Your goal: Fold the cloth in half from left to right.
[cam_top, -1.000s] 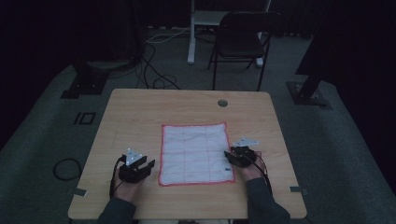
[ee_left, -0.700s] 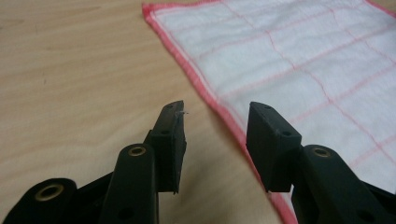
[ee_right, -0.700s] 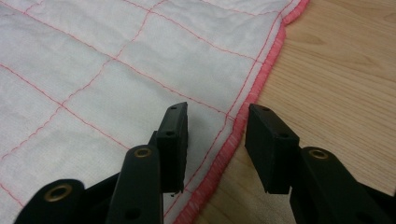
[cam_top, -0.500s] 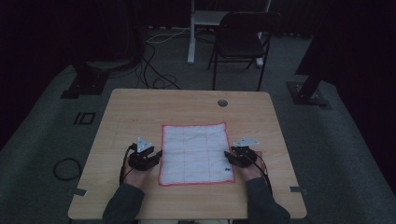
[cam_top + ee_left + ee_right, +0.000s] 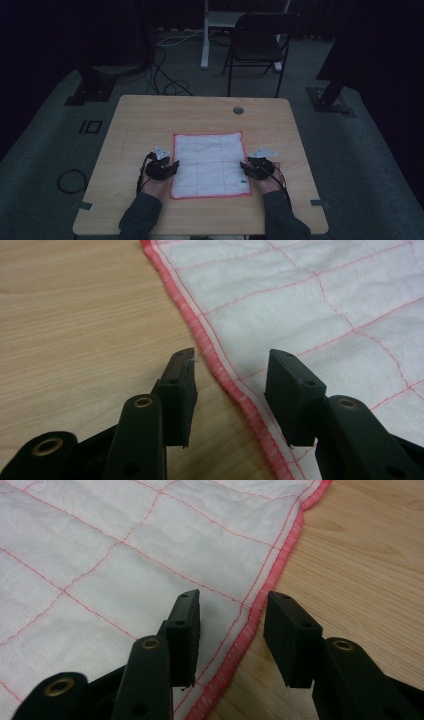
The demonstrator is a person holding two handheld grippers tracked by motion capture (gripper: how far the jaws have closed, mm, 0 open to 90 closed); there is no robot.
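Observation:
A white cloth point(image 5: 210, 162) with a red hem and red grid stitching lies flat on the wooden table point(image 5: 150, 120). My left gripper point(image 5: 161, 167) stands at the cloth's left edge. Its jaws have just been opening and straddle the red hem point(image 5: 227, 380) without pressing on it. The left gripper point(image 5: 231, 371) is open. My right gripper point(image 5: 259, 167) stands at the cloth's right edge. It is open too, and the right gripper point(image 5: 232, 611) has the hem point(image 5: 250, 630) between its jaws, one over the cloth point(image 5: 125, 560) and one over bare wood.
A round cable hole point(image 5: 238, 110) sits near the table's far edge. Behind the table stand a dark chair point(image 5: 260, 45) and a white stand point(image 5: 215, 30). Cables point(image 5: 165, 75) lie on the floor, and black stand bases point(image 5: 90, 90) flank the table.
My left gripper has moved right, from the bare wood to the cloth's left edge. The right gripper has stayed at the right edge.

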